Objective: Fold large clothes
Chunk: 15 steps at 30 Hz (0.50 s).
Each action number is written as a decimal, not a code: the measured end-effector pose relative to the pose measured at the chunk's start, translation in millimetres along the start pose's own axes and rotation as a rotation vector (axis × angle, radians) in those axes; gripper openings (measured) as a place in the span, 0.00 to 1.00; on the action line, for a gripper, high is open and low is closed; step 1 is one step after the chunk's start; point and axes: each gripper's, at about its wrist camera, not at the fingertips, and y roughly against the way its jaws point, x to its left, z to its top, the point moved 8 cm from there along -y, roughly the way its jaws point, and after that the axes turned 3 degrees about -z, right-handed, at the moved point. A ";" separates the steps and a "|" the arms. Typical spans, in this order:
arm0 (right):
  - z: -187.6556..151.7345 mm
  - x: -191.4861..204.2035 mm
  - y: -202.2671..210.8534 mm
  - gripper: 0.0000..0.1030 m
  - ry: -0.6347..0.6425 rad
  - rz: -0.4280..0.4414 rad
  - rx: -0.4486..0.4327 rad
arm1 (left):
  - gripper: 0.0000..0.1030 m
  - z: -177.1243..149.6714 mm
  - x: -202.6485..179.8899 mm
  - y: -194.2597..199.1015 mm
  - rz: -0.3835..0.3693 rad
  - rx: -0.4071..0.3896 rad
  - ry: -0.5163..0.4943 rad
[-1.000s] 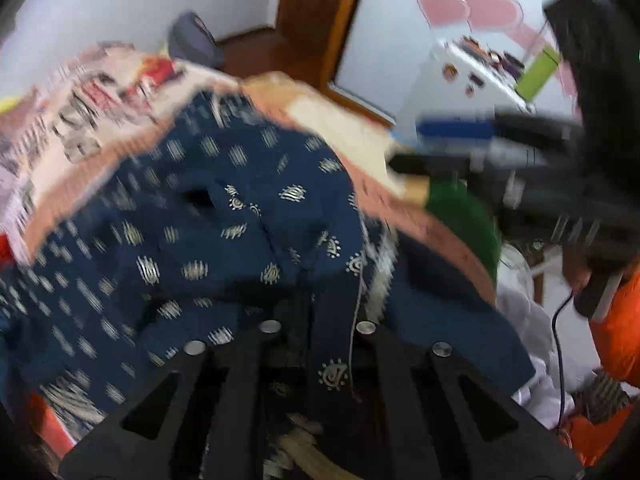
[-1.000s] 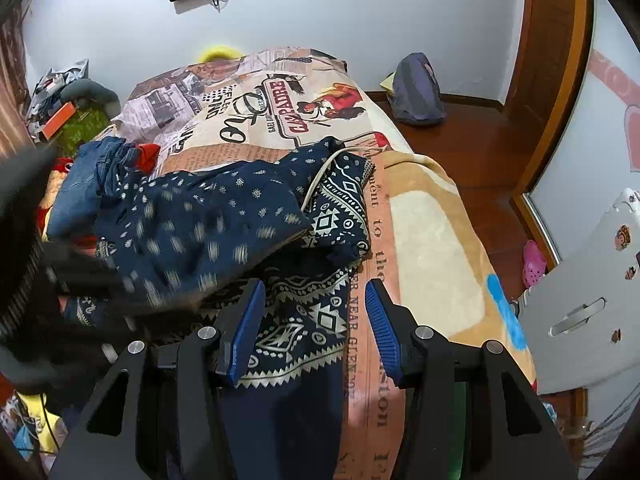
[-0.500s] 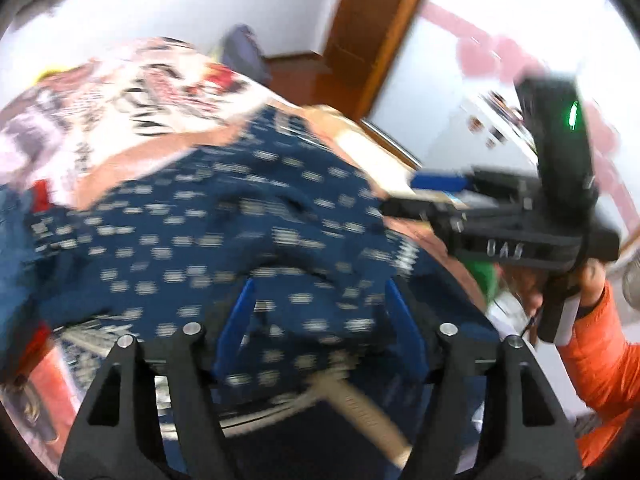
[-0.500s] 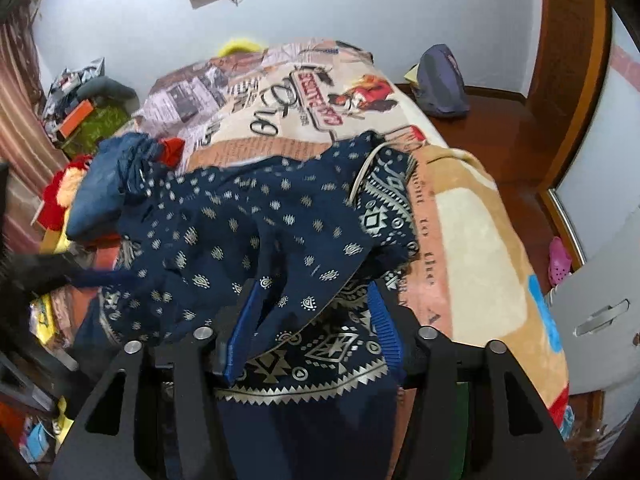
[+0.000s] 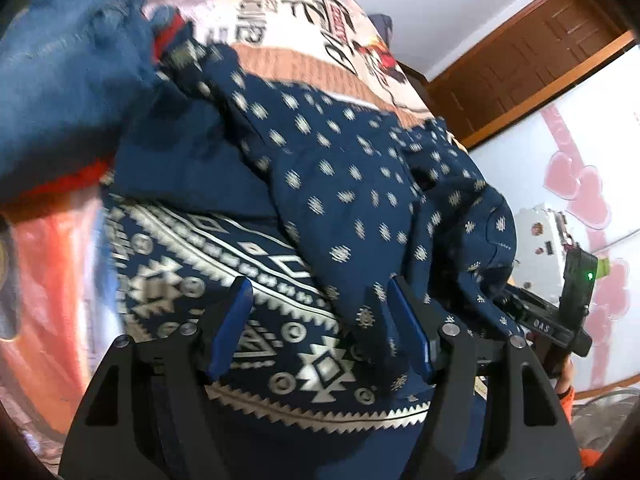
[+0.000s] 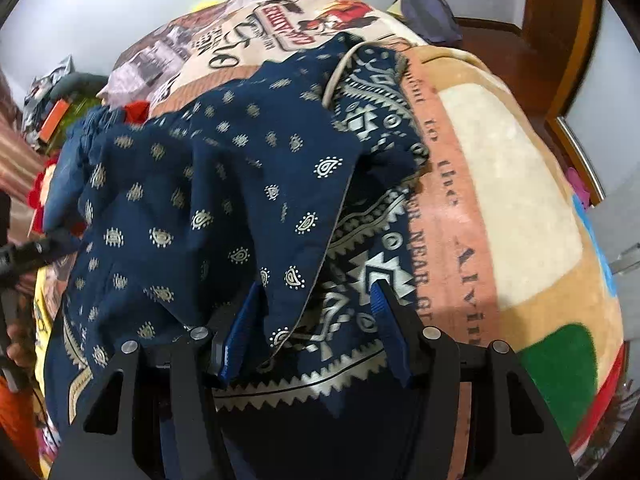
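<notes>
A large navy garment with small white motifs (image 5: 340, 168) (image 6: 208, 184) lies bunched on the bed, with a white geometric-patterned border panel (image 5: 224, 272) (image 6: 360, 272) spread beneath it. My left gripper (image 5: 320, 316) is open low over the border panel, a fold of the dotted cloth hanging by its right finger. My right gripper (image 6: 314, 320) is open, with a hanging corner of the dotted cloth between its fingers. The right gripper's body shows at the right edge of the left wrist view (image 5: 560, 320).
The bed carries a printed blanket (image 6: 480, 160) (image 5: 304, 40) in cream, peach and green. Blue jeans (image 5: 60, 92) and red cloth lie at the left. A dark bag (image 6: 430, 8) sits on the floor by the wooden door (image 5: 520, 64). Clutter lies left of the bed.
My left gripper opened and let go of the navy cloth, then swung left and down over the border panel. The dotted cloth has draped forward into my right gripper's gap.
</notes>
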 end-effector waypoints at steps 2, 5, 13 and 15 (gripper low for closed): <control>3.0 -3.1 3.5 0.52 -0.004 -0.007 -0.013 | 0.64 -1.9 -6.0 -6.3 -0.025 0.009 -0.019; 6.1 -3.5 5.8 0.52 -0.007 0.008 -0.031 | 0.34 -3.4 -26.5 -17.2 -0.083 0.033 -0.059; 25.0 5.8 11.0 0.18 -0.027 0.068 -0.103 | 0.03 11.8 -52.8 9.3 0.055 -0.091 -0.196; 29.2 8.3 11.2 0.11 -0.019 0.062 -0.110 | 0.02 19.2 -57.7 32.2 0.060 -0.153 -0.201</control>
